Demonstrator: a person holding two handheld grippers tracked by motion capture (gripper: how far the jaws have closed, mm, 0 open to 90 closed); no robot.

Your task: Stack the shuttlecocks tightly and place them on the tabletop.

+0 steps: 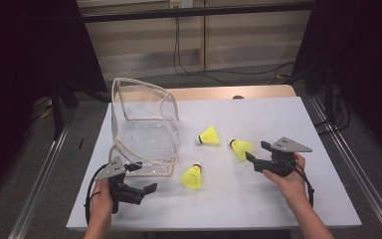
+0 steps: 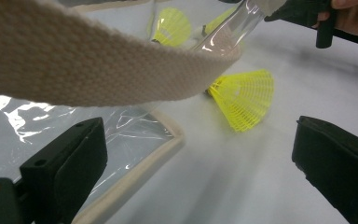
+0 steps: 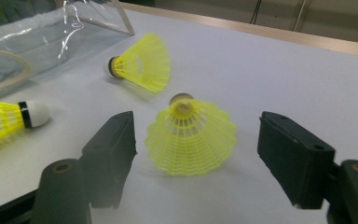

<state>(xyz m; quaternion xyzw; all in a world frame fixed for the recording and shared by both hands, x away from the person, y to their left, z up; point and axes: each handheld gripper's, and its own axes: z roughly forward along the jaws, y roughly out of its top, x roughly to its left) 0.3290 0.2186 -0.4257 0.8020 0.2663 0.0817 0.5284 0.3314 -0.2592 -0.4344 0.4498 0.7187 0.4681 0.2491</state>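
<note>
— Three shuttlecocks on the desk (image 1: 278,199); where is mine?
— Nearest shuttlecock (image 3: 190,137) lies untouched between my right gripper's (image 3: 196,158) spread jaws. My left gripper (image 2: 191,172), also spread, sits beside the clear bag (image 1: 144,129).

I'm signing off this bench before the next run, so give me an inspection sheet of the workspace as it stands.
Surface: white table top, wooden edge at the far side.
Job's things: three yellow shuttlecocks; one lies between the open jaws of the right gripper, one farther back, one beside the clear bag.
Clutter: nothing seen.
Grippers: right open, touching nothing; left gripper open at the bag's near corner, the bag's strap hanging above its jaws.
Cables: one trails from each gripper; more on the floor behind.
Surroundings: dark curtains, metal rails at both sides.
</note>
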